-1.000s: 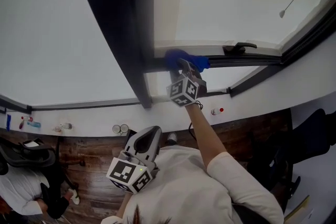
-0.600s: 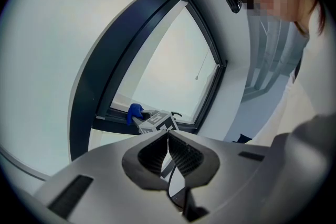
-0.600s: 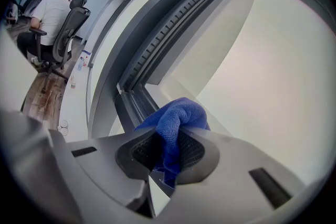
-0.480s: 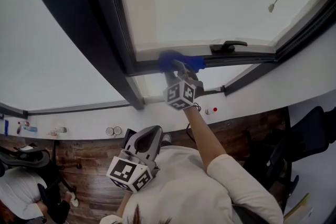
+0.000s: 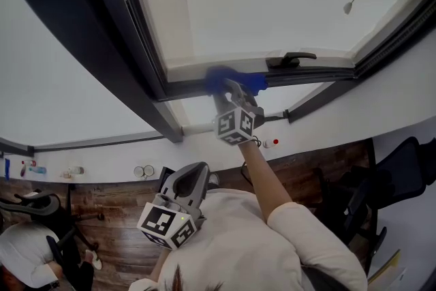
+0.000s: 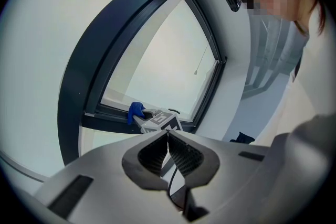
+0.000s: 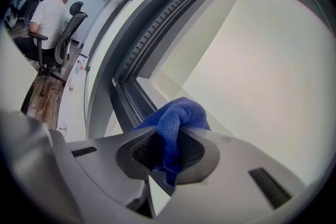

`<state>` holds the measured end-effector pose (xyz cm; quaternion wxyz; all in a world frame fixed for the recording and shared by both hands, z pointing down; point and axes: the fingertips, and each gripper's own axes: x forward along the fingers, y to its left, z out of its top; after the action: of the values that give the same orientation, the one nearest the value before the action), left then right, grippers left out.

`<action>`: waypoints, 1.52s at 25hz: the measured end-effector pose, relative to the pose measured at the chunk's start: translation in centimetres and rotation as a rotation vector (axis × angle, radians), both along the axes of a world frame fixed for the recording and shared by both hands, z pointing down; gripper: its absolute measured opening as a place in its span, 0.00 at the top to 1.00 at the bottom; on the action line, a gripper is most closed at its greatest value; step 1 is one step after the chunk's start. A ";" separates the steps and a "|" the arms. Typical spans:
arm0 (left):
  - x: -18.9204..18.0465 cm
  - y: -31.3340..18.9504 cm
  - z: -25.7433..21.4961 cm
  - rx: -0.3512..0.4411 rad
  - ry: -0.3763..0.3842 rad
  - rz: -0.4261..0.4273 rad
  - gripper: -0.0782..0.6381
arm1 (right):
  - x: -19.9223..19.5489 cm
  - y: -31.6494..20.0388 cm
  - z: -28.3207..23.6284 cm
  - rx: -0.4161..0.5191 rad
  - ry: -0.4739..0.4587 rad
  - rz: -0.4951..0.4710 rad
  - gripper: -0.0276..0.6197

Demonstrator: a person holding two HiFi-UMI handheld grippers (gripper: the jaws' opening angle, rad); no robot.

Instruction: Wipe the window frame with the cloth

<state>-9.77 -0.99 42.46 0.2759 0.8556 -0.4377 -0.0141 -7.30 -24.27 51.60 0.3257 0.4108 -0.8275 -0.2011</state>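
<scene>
A dark window frame point(image 5: 320, 71) runs across the head view, with its bottom rail point(image 7: 126, 105) also close in the right gripper view. A blue cloth point(image 5: 221, 78) point(image 7: 176, 118) point(image 6: 135, 111) is bunched against that rail. My right gripper point(image 5: 230, 86) point(image 7: 169, 150) is raised to the frame and is shut on the cloth, which bulges out ahead of its jaws. My left gripper point(image 5: 194, 180) point(image 6: 168, 136) hangs low near the person's chest, jaws shut with nothing between them, pointing up at the window.
A black window handle point(image 5: 291, 59) sits on the rail just right of the cloth. A pull cord with a small weight point(image 5: 347, 8) hangs over the glass. A white sill point(image 5: 102, 163) carries small items. Seated people and office chairs point(image 7: 58, 21) are off to the left.
The head view has shifted slightly, so the frame sits a little more left and up. The right gripper with the cloth stays on the bottom rail, edging left. The left gripper has not moved.
</scene>
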 end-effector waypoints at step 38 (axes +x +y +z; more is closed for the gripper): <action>-1.4 0.9 -0.2 0.017 -0.010 -0.028 0.88 | 12.3 -2.3 -0.3 -0.084 -0.289 0.318 0.87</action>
<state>-11.20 -0.13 42.24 0.2665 0.8518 -0.4507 -0.0174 5.01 -26.56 51.33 0.2481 0.5469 -0.7979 -0.0513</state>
